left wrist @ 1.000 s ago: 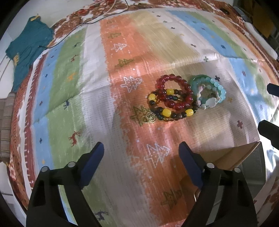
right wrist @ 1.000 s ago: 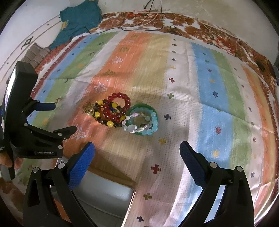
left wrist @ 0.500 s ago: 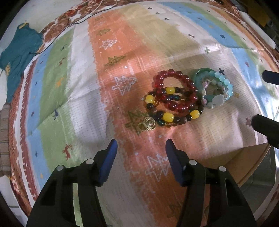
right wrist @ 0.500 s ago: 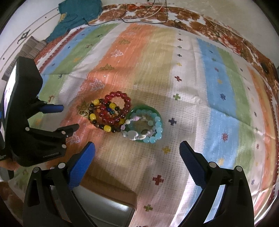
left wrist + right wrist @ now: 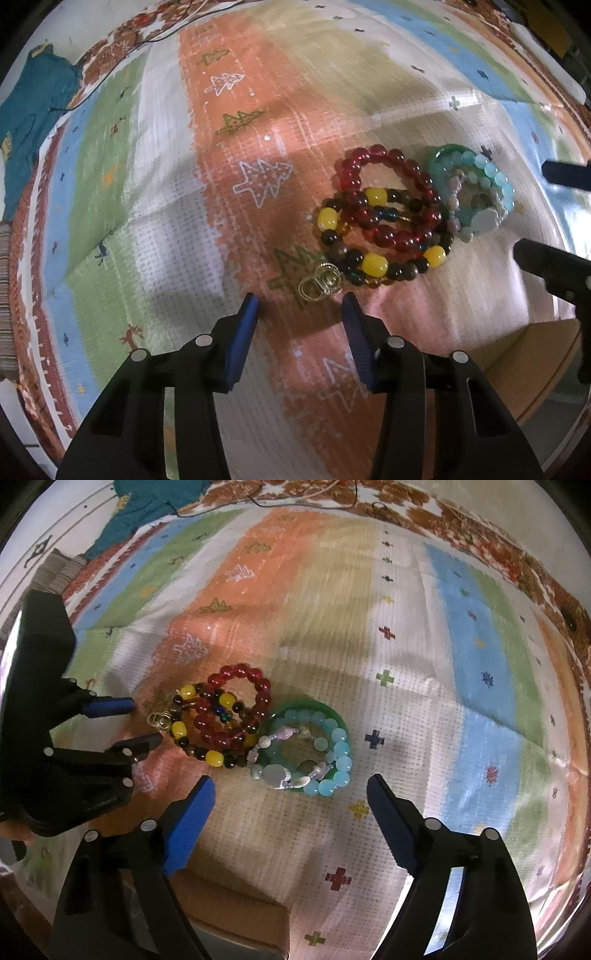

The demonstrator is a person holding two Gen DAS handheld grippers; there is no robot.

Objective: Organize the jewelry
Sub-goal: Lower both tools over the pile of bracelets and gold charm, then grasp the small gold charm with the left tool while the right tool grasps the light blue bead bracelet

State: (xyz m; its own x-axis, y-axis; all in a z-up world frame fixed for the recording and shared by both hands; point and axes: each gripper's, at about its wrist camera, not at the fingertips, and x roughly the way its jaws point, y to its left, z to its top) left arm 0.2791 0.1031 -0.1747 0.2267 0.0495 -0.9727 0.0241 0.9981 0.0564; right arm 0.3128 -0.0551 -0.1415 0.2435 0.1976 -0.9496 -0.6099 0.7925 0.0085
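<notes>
Left gripper (image 5: 299, 306) points down at the mat (image 5: 155, 206), jaws closing with nothing pressed between the pads; gold charm (image 5: 320, 285) lies just ahead of the tips, roughly centred on the gap. Red bracelet (image 5: 388, 199) and yellow-dark bracelet (image 5: 373, 258) overlap beyond it, to its right. Right gripper (image 5: 291, 794) jaws wide, closing, empty; teal bracelets (image 5: 314, 749) just ahead of its tips. Bare mat left of the left gripper and right of the right one. Box (image 5: 236, 912) edge under the right gripper's left finger. Writing unreadable.
</notes>
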